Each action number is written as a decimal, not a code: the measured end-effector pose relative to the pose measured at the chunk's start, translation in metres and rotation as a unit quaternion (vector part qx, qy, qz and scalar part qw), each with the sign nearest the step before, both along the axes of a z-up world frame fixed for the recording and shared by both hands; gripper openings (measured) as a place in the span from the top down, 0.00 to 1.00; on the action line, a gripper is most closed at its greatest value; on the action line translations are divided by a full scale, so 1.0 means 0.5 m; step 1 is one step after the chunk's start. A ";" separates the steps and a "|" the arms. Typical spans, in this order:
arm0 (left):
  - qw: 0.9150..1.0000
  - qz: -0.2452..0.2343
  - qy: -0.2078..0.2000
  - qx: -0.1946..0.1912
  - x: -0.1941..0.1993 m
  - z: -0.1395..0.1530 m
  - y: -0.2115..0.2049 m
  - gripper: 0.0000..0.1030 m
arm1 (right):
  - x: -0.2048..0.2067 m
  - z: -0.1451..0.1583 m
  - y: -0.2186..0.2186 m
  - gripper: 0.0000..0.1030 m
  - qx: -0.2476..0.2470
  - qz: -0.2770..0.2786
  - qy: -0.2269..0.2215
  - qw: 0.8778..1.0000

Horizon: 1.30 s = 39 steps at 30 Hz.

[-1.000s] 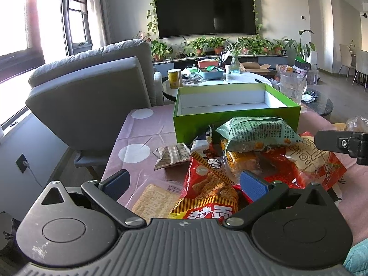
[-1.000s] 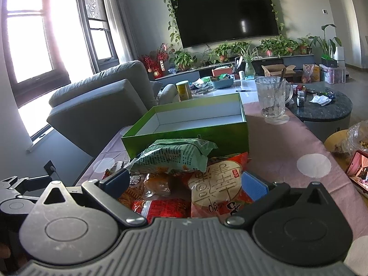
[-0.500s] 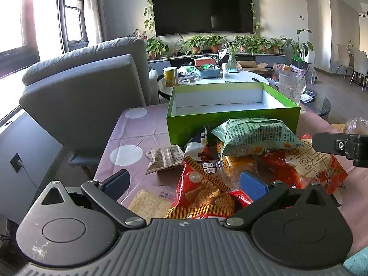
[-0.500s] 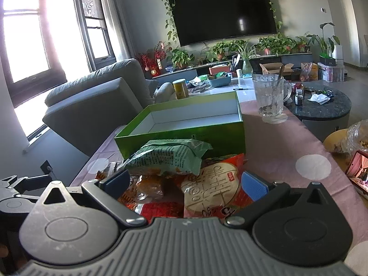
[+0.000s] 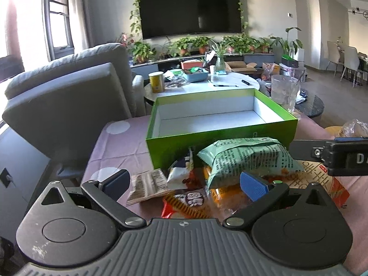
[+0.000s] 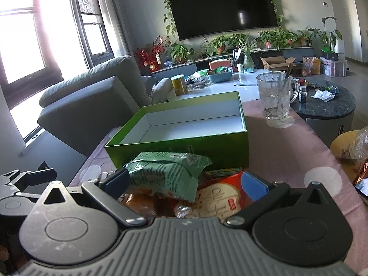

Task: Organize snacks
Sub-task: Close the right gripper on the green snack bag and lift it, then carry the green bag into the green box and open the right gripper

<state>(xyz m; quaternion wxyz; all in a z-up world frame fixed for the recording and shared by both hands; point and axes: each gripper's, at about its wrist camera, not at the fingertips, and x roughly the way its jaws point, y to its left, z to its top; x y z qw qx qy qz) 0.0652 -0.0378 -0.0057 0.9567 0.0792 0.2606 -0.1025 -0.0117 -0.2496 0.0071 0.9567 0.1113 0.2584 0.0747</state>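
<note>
An empty green box [image 5: 220,135] with a white inside stands on the pink dotted tablecloth [image 5: 119,142]; it also shows in the right wrist view [image 6: 184,147]. In front of it lies a pile of snack packets, topped by a green packet [image 5: 248,158] [image 6: 165,172]. A red-orange packet [image 5: 186,204], a brown striped packet [image 5: 147,186] and a round cracker packet [image 6: 218,200] lie around it. My left gripper [image 5: 184,184] is open over the pile's left part. My right gripper [image 6: 186,181] is open around the green packet and shows at the left view's right edge [image 5: 340,158].
A glass mug [image 6: 276,99] stands right of the box. A grey armchair [image 5: 66,96] is left of the table. A round white table [image 5: 207,85] with clutter lies behind, and a dark round table [image 6: 326,105] to the right. A bagged item [image 6: 358,147] sits at the far right.
Both grippers have moved forward and closer to the pile and the box. The cracker packet near the left gripper has dropped out of view. Both stay open.
</note>
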 end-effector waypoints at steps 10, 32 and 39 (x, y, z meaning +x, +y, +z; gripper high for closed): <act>0.994 -0.101 0.025 -0.046 0.080 -0.024 -0.027 0.00 | 0.073 -0.004 -0.017 0.37 0.001 -0.016 0.034 0.999; 0.976 -0.210 0.036 -0.051 0.078 0.004 -0.070 0.20 | 0.120 0.012 -0.002 0.40 0.053 0.079 0.082 0.992; 0.980 -0.197 -0.004 -0.031 0.075 0.053 -0.069 0.18 | 0.107 0.064 0.007 0.40 0.056 0.086 0.039 0.994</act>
